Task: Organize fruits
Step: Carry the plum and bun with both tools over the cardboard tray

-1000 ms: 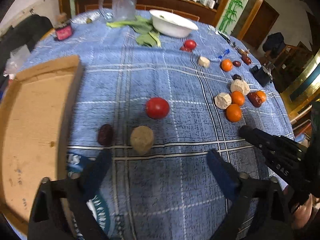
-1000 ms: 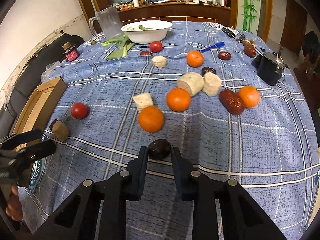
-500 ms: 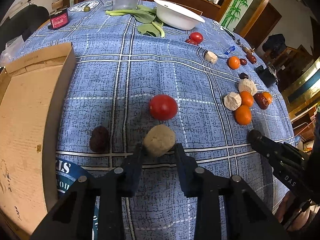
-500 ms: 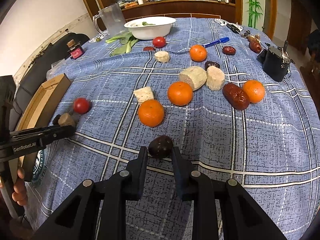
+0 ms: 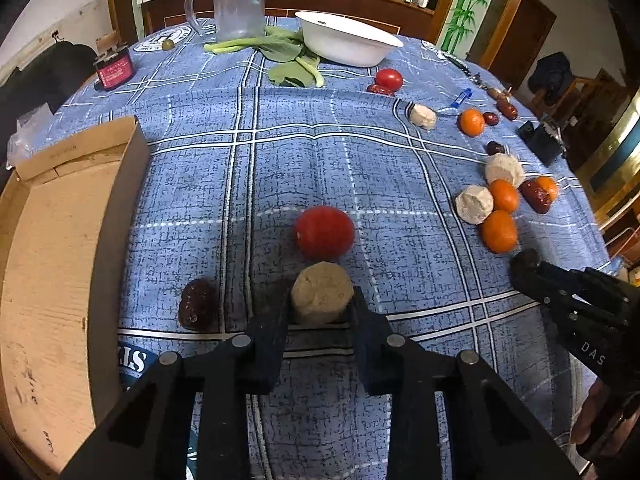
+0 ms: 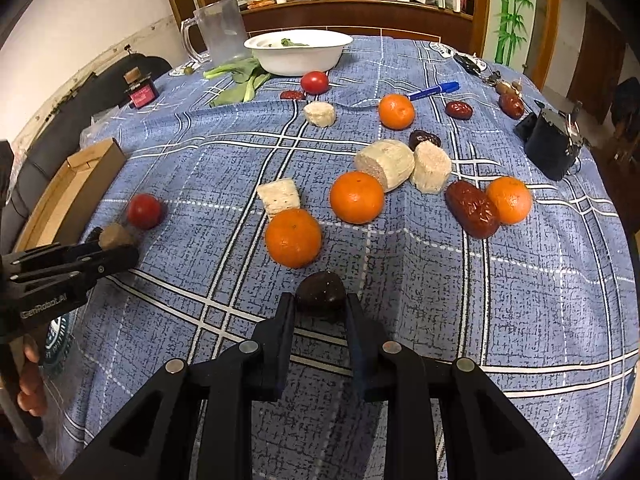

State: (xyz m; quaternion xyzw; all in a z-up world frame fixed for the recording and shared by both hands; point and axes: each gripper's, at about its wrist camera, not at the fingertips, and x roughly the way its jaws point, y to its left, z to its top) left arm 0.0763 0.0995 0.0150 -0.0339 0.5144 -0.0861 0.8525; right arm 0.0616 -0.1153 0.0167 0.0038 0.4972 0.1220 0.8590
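Woven blue cloth tablecloth (image 5: 304, 160), matt cardboard box (image 5: 48, 264), glossy tomato (image 5: 325, 232), clear plastic jug (image 5: 239, 0)

Home dining room, tablecloth (image 5: 320, 152), wooden sideboard (image 6: 360, 16)

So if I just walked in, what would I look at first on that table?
Probably the two black grippers, each pinching something near the front edge of the blue checked tablecloth: the left gripper is shut on a tan chunk, right in front of a red tomato, and the right gripper is shut on a dark date. Then the bright oranges scattered in the middle, and the cardboard box on the left.
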